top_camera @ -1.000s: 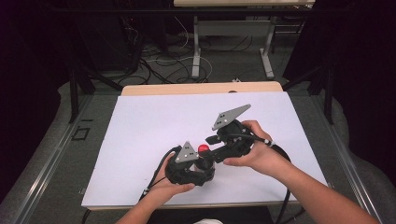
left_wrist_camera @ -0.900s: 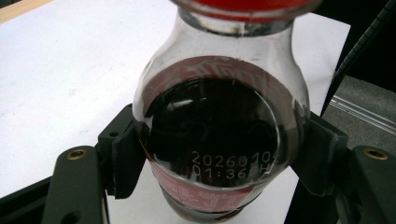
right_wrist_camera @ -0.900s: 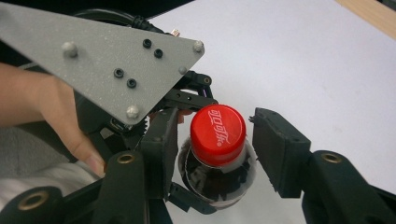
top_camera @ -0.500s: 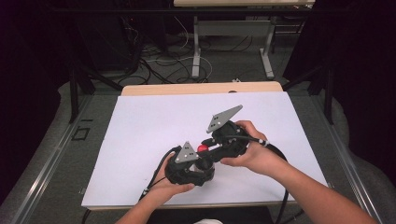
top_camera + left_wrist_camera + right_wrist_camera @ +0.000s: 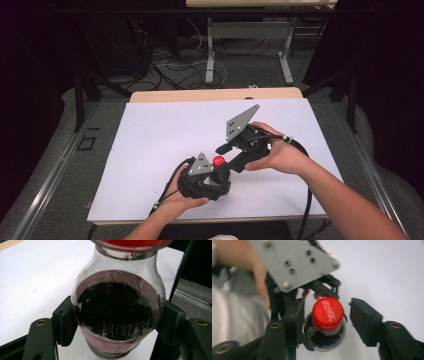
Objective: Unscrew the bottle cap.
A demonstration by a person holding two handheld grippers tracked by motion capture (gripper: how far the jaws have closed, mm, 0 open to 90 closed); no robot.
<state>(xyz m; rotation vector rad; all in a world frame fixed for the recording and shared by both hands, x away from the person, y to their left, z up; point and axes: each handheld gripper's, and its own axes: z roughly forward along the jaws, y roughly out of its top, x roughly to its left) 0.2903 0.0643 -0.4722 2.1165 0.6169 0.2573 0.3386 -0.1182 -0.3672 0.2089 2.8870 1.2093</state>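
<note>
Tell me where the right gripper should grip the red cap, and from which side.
Grip the cap across its round side wall, coming down along the bottle's neck axis from above. The left gripper already clamps the bottle's body, leaving the cap free between the right gripper's open jaws.

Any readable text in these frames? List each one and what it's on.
"2026010" over "01:36 H": white printed code on the bottle shoulder, left gripper view; the top line's end is cut off by glare.
White script logo on the red cap, right gripper view: too blurred to spell out.
Red label low on the bottle: print unreadable.
</note>
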